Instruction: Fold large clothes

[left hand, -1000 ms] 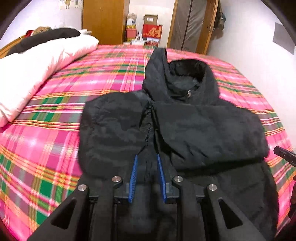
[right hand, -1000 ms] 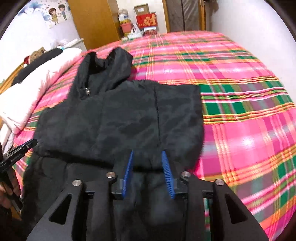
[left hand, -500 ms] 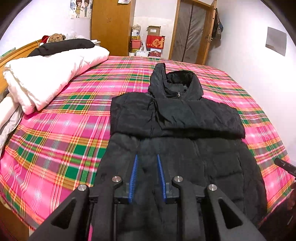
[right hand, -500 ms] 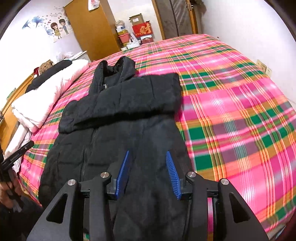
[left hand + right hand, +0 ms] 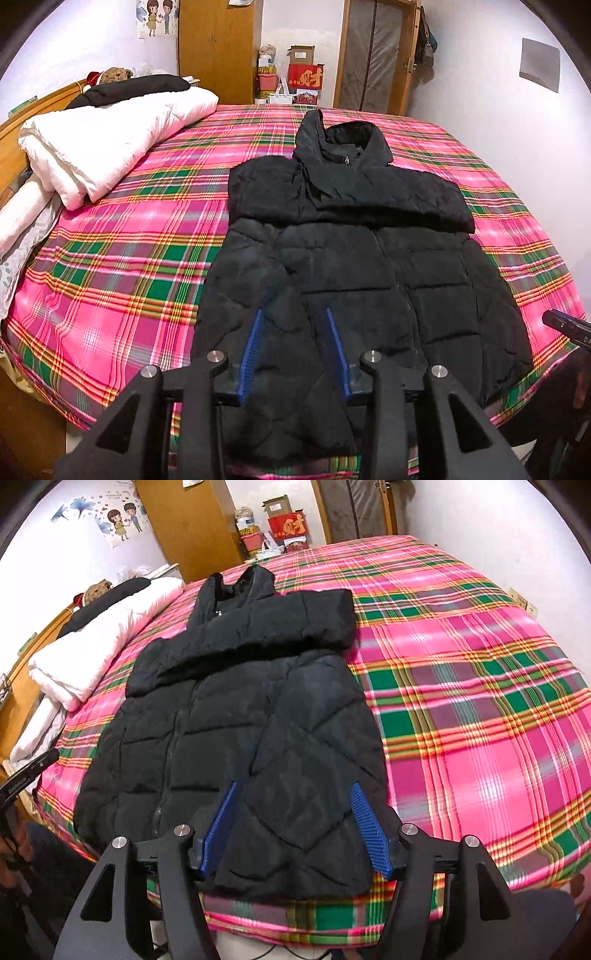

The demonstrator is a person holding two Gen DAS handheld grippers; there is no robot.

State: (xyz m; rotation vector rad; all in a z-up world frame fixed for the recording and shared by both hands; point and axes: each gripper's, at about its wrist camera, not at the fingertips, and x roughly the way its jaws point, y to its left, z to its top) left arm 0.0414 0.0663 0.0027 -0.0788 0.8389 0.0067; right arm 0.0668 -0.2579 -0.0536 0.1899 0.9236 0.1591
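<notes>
Jacket (image 5: 351,266) lies flat on the bed (image 5: 480,701), sleeves folded across (probably both). Left gripper (image 5: 293,314) and right gripper (image 5: 293,790) hover released over its near hem; a shallow pinch could slip off the puffy fabric.

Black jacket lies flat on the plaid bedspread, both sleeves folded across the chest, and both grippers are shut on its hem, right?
Not quite. The black jacket lies on the plaid bedspread, sleeves folded across, but the left gripper and right gripper are both open above the hem, as each wrist view shows.
</notes>
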